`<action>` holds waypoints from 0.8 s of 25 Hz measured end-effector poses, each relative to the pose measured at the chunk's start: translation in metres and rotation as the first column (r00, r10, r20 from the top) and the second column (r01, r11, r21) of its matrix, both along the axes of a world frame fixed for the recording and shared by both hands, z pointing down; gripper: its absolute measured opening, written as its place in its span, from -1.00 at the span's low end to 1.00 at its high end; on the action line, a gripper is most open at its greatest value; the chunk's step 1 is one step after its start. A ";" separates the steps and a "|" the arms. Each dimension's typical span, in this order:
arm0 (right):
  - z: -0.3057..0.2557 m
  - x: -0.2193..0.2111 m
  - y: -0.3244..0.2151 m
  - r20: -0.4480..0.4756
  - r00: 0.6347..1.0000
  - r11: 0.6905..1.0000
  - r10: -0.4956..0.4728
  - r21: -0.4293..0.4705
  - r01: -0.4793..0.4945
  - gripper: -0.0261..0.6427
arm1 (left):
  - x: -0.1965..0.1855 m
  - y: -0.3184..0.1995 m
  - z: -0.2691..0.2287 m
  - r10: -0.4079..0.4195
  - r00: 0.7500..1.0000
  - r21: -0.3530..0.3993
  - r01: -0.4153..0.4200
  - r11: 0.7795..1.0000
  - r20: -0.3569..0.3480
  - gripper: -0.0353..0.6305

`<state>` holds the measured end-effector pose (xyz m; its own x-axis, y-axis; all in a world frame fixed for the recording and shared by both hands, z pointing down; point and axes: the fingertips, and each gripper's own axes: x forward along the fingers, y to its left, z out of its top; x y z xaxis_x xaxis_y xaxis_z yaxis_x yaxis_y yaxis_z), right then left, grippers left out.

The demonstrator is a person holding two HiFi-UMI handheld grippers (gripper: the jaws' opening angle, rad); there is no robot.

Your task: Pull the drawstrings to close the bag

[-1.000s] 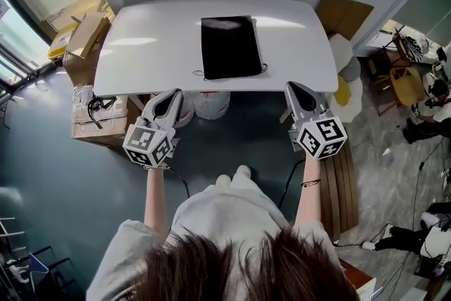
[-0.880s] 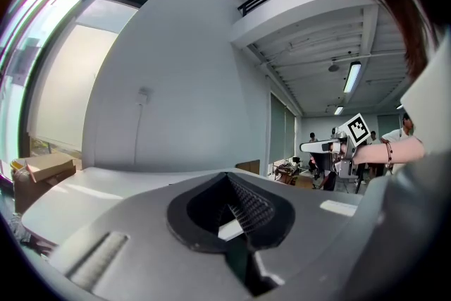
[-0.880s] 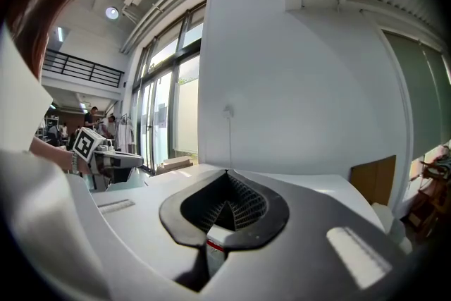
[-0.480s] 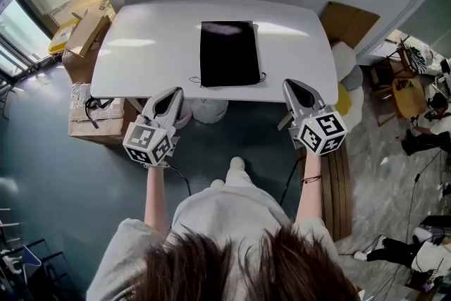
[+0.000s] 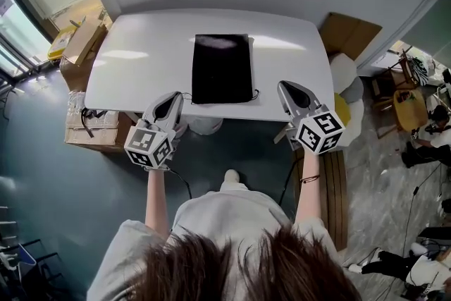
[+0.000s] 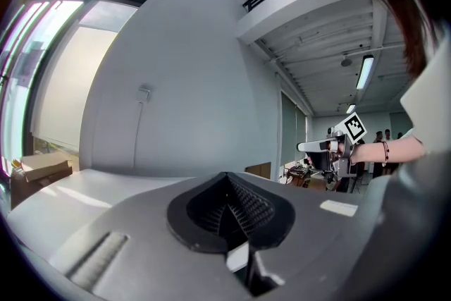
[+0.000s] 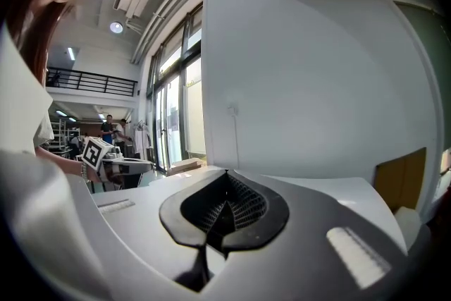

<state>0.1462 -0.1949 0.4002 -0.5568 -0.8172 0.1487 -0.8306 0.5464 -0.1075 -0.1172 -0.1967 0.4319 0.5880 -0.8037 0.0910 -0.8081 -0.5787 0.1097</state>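
Note:
A flat black drawstring bag (image 5: 222, 69) lies on the white table (image 5: 141, 60), its mouth toward the near edge. Thin cords stick out at both near corners, the left cord (image 5: 184, 96) and the right cord (image 5: 256, 93). My left gripper (image 5: 174, 96) hovers at the table's near edge, left of the bag, jaws shut and empty. My right gripper (image 5: 285, 86) is at the near edge right of the bag, also shut on nothing. In the left gripper view the closed left gripper (image 6: 229, 211) fills the bottom; the right gripper view shows the same for the right gripper (image 7: 224, 208).
Cardboard boxes (image 5: 79, 42) are stacked on the floor left of the table, and another box (image 5: 350, 28) stands at its right. A white and yellow object (image 5: 344, 91) sits by the right edge. A grey wall runs behind the table.
Both grippers have moved forward from in front of the table up to its near edge. The table and bag now sit closer in the head view. Jaws stayed shut.

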 end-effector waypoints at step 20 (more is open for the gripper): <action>0.037 0.010 -0.058 -0.053 0.988 0.987 -0.144 -0.077 0.140 -0.88 | 0.026 -0.038 0.025 -0.027 0.994 -0.026 0.030 0.999 0.104 -0.91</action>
